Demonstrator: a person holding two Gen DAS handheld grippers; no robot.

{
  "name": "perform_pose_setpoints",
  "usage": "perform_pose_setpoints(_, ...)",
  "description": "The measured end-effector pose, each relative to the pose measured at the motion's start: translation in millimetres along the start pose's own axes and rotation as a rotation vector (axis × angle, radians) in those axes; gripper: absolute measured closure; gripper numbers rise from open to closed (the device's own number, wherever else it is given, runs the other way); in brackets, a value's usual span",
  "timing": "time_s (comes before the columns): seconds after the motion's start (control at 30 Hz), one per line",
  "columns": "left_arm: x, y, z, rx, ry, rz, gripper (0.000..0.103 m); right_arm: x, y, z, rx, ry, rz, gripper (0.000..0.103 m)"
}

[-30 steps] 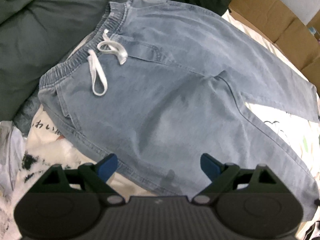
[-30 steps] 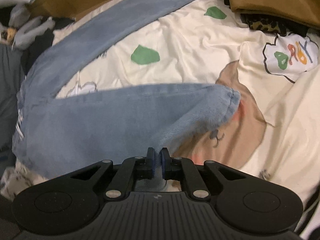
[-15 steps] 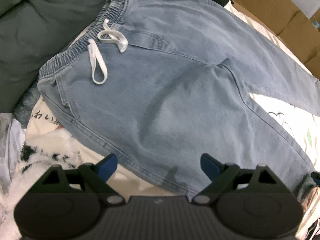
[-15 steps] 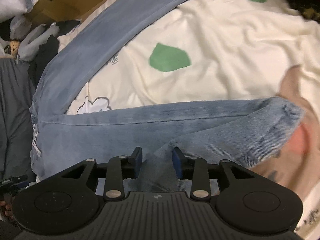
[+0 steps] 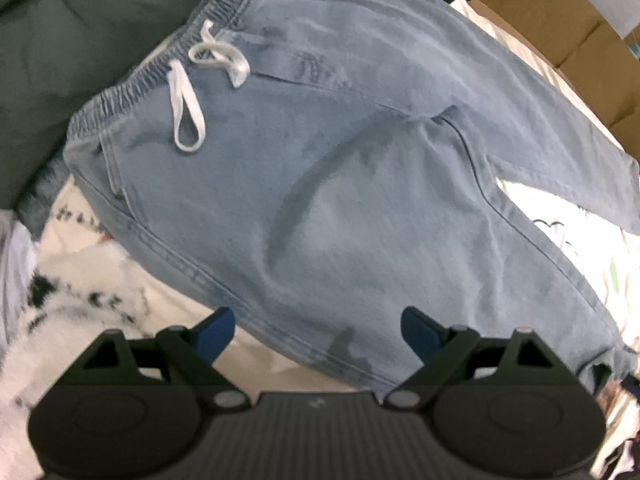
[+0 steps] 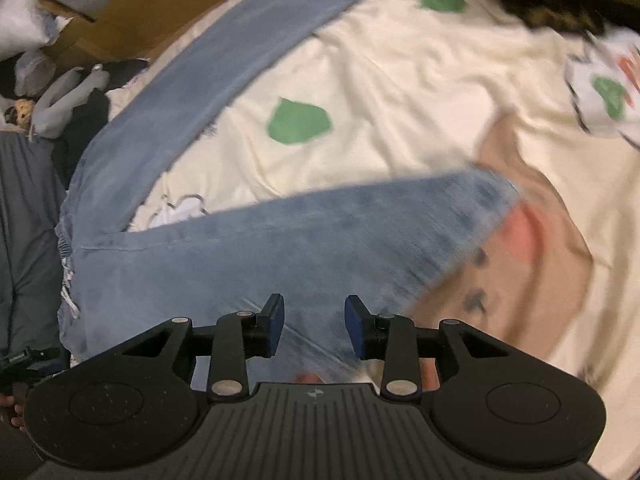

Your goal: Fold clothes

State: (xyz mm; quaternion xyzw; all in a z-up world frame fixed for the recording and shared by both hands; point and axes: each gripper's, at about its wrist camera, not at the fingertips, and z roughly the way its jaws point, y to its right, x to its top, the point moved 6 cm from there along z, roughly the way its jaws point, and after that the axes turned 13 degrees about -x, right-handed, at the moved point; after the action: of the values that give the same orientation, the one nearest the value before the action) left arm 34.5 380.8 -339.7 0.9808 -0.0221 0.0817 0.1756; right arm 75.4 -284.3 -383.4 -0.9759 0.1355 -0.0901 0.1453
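Only the left wrist view shows the waist of the light-blue denim trousers (image 5: 340,184): a gathered elastic band at eleven o'clock and a white flat drawstring (image 5: 192,92) looped below it, with dark damp-looking patches on the soft, creased cloth. Only the right wrist view shows the two legs parting in a V, the near hem (image 6: 472,220) blurred at three o'clock, on a cream bedsheet (image 6: 400,92) printed with green blobs. Brown cardboard (image 5: 560,20) lies at one o'clock in the left view. The left gripper (image 5: 316,330) has its jaws wide apart, hanging over the trousers' lower seam and holding nothing. The right gripper (image 6: 315,330) has its jaws moderately apart above the near leg, clasping nothing.
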Motion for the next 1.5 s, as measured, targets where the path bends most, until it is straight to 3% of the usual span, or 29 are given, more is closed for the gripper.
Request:
perform_pose_setpoints(0.33, -4.7, -1.3, 8.8, 0.013, -0.029, 0.010, 0.011, -35.3, 23.0, 29.0, 0.065, -0.089, 0.181, 0.067)
perform_pose_setpoints(0.4, -5.3, -2.7, 8.2, 0.019, -0.032, 0.013, 0.011, -36.4, 26.1, 34.3, 0.084, -0.099, 0.233, 0.058)
perform_pose_setpoints(0.53, -6.8, -5.5, 6.1, 0.017, -0.031, -0.003, 0.011, -41.5, 33.2, 47.6, 0.104, -0.129, 0.336, 0.056)
perform_pose_setpoints(0.87, -13.0, -3.3, 14.6, 0.006, -0.052, -0.008, 0.011, -48.5, 30.6, 67.3, 0.166, -0.121, 0.481, 0.051)
perform_pose_setpoints(0.93, -13.1, -3.2, 16.1, 0.000, -0.055, -0.010, 0.011, -48.8, 30.2, 67.0, 0.169, -0.118, 0.486, 0.060)
perform_pose_setpoints(0.97, -13.6, -2.4, 16.7, -0.003, -0.055, -0.010, 0.011, -48.7, 30.3, 66.4, 0.169, -0.116, 0.480, 0.073)
perform_pose_setpoints(1.1, -17.8, -0.1, 20.0, -0.018, -0.063, -0.022, 0.011, -47.1, 31.9, 59.5, 0.174, -0.101, 0.450, 0.081)
perform_pose_setpoints(1.3, -21.0, -3.2, 14.6, -0.032, -0.059, -0.061, 0.011, -42.7, 42.4, 16.2, 0.143, -0.046, 0.378, 0.084)
perform_pose_setpoints(1.5, -18.8, 2.6, 6.7, -0.034, -0.050, -0.054, 0.011, -46.9, 74.6, -43.2, 0.018, -0.014, 0.300, 0.085)
